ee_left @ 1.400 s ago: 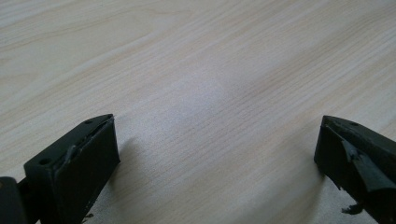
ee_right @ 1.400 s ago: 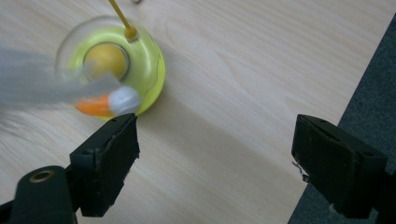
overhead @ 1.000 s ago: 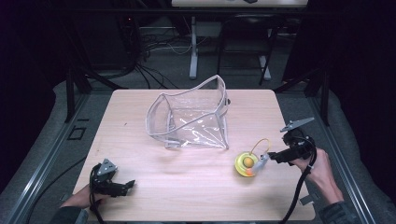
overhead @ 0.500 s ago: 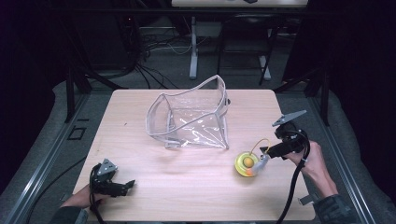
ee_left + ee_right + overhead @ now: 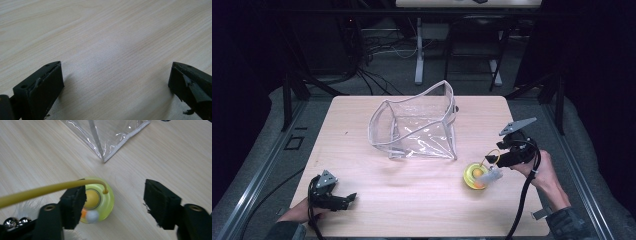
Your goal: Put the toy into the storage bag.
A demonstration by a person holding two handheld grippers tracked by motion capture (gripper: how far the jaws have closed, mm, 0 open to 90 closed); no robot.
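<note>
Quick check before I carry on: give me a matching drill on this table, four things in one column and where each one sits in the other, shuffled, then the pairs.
Things:
1. clear plastic bag
2. yellow-green toy
3. left gripper
4. right gripper

Places or states:
A. near left corner of the table, jaws open over bare wood
B. far middle of the table, mouth standing open
C. right side, jaws open just above the toy
D. on the wood just right of the bag's near corner

Pairs: 1-B, 2-D, 3-A, 4-C

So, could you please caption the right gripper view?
Open right gripper above a yellow-green round plastic toy, near a clear plastic bag.
</note>
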